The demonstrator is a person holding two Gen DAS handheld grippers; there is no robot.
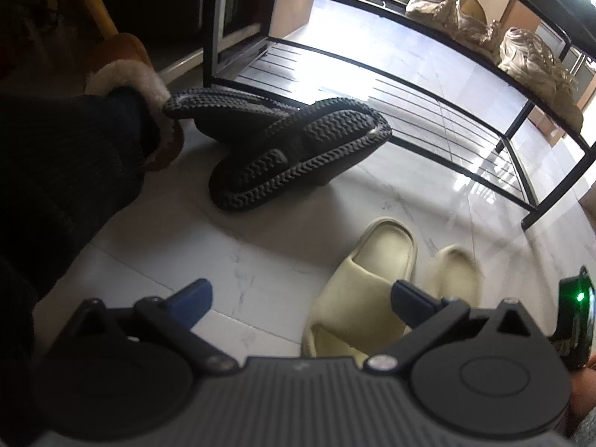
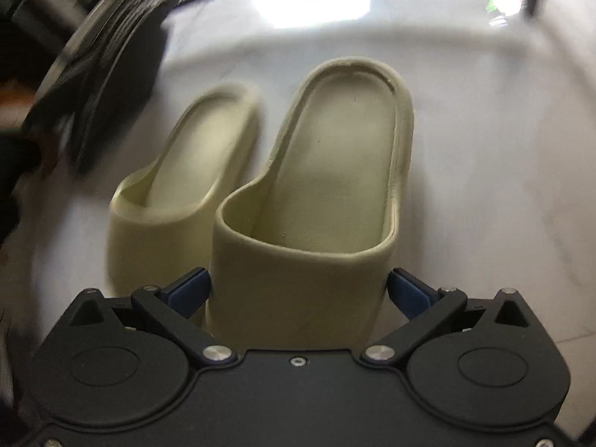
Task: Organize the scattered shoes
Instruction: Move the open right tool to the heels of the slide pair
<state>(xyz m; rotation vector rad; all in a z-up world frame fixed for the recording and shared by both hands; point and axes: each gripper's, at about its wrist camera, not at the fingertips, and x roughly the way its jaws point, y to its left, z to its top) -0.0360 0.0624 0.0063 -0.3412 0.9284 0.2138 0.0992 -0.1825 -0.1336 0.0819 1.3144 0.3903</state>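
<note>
Two cream foam slides lie side by side on the white floor. My right gripper (image 2: 298,287) straddles the toe strap of the right-hand slide (image 2: 335,186), fingers pressed to its sides. That slide stays sharp while its mate (image 2: 201,156) and the floor blur. In the left wrist view the held slide (image 1: 454,272) is blurred and the other slide (image 1: 368,272) is still. My left gripper (image 1: 301,298) is open above the floor, holding nothing. Two black slippers (image 1: 290,149) lie overturned and stacked, soles up, in front of the rack.
A black metal shoe rack (image 1: 210,37) stands behind, its low wire shelf bare. Beige shoes (image 1: 458,15) sit on its upper shelf. A person's dark trouser leg (image 1: 67,156) and brown fur-lined slipper (image 1: 126,70) fill the left side.
</note>
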